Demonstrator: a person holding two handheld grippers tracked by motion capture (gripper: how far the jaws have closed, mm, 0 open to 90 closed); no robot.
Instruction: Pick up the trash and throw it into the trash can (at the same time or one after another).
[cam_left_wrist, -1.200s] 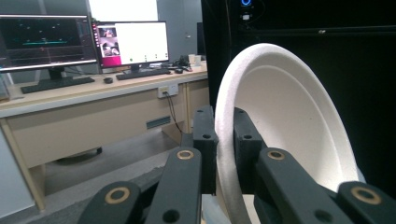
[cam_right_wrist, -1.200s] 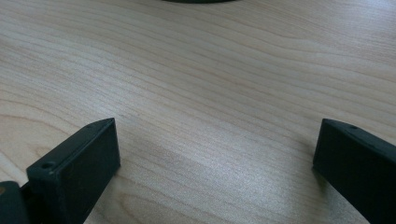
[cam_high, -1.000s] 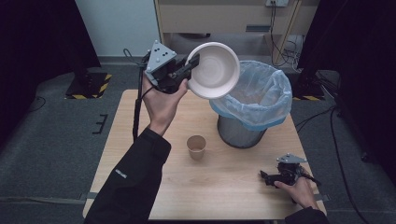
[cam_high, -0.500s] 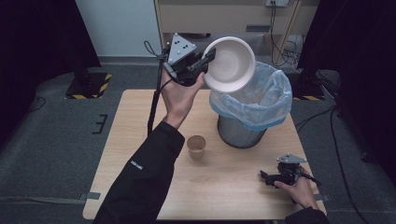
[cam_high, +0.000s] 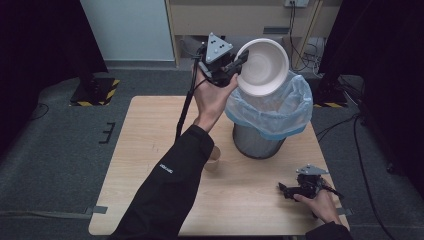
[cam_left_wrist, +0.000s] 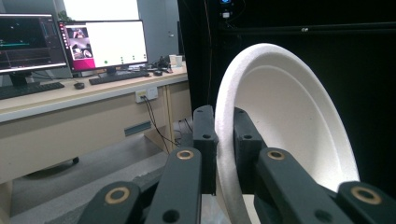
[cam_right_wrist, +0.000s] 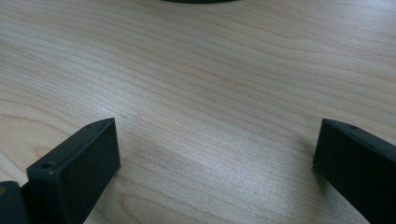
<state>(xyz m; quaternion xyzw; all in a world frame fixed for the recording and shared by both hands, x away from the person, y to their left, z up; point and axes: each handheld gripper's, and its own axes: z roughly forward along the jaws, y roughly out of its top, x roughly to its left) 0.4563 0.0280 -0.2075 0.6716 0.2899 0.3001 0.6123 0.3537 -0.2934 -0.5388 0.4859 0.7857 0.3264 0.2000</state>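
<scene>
Table (cam_high: 150, 165) of pale wood occupies the lower centre of the high view. Bin (cam_high: 260, 142) with a blue liner (cam_high: 272, 112) stands on its right half, just right of centre frame. White foam bowl (cam_high: 263, 67) hangs in the upper centre of the frame, tilted on edge above the bin's far-left rim, its hollow facing the camera. Left gripper (cam_high: 235, 64) sits immediately left of the bowl, raised in the person's hand (cam_high: 212, 97), and is clamped on the bowl's left rim. In the left gripper view the two jaws stand close together with the bowl's (cam_left_wrist: 285, 130) rim pinched between them, the bowl extending to the right of the frame. Right gripper (cam_high: 286, 189) rests low on the table at the lower right, well apart from the bowl; its jaws stand wide apart over bare wood in the right gripper view. Paper cup (cam_high: 214, 159) stands on the table near centre, partly behind the dark sleeve (cam_high: 170, 195).
</scene>
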